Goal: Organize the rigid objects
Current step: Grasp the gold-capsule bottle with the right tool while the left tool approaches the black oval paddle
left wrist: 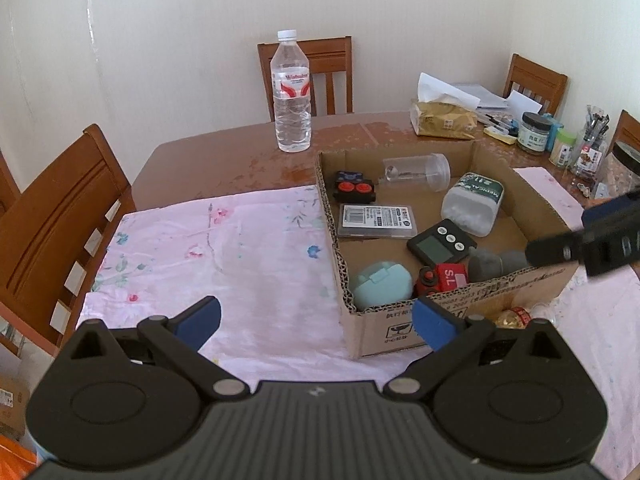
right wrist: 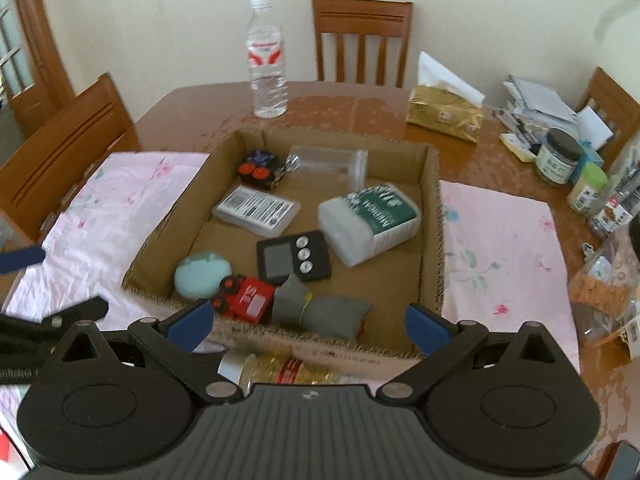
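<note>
My right gripper (right wrist: 306, 326) hovers with fingers spread wide and empty, the cardboard box (right wrist: 434, 216) just ahead of its tips. Below and between the fingers, outside the box's near wall, lies a gold-filled bottle (right wrist: 288, 370) on its side, likely the next item. I judge it rigid, light, smooth and prone to rolling; best gripped across its middle. My left gripper (left wrist: 316, 320) is likewise spread and holding nothing, with the pink floral cloth (left wrist: 224, 248) ahead of its fingers and the box past its right fingertip.
</note>
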### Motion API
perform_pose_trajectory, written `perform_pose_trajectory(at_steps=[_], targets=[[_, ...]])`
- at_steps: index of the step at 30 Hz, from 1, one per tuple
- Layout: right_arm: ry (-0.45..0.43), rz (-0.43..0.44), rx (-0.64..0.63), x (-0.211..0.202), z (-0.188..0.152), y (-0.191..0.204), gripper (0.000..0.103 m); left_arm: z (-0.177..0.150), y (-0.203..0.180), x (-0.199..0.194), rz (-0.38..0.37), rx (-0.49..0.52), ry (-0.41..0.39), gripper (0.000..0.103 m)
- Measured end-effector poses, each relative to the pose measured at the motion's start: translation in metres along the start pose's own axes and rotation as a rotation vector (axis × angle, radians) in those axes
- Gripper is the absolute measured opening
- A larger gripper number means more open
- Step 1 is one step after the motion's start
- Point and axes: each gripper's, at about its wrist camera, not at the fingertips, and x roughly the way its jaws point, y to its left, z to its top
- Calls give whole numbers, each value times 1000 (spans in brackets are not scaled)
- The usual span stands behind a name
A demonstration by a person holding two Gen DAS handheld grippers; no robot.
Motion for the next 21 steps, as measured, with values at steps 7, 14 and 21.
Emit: perform_pose_trajectory(at_steps=[7, 14, 21], targets=[[70, 18, -122, 15, -25, 22, 103, -9, 5, 1, 30, -26, 18, 102], [123, 11, -69, 35, -33, 27, 103, -16, 11, 5, 24, -39, 45, 102], [133, -66, -5, 57, -39, 32, 103, -22, 8, 13, -21, -27, 80, 102]])
